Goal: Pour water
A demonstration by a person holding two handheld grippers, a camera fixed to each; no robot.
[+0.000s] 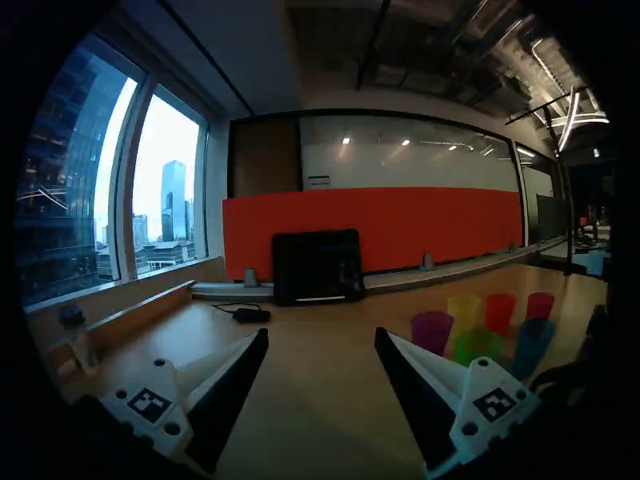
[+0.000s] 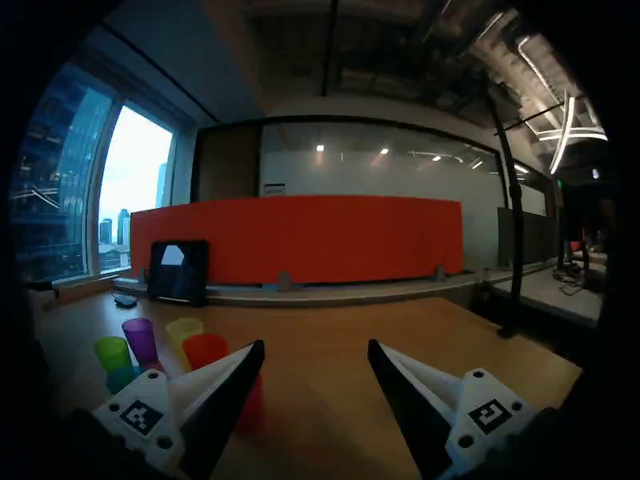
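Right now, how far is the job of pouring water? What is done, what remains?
Nothing looks done. In hand: nothing, the left gripper and the right gripper are both open and empty. The coloured cups stand grouped on the table, not touched. Left: fetching water and pouring.

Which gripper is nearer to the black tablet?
Left. The tablet stands straight ahead of the left gripper and looks large; from the right gripper it sits off to the left, smaller and farther.

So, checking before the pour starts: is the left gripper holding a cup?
No, the left gripper is open and empty, and the cups stand apart from it on the table.
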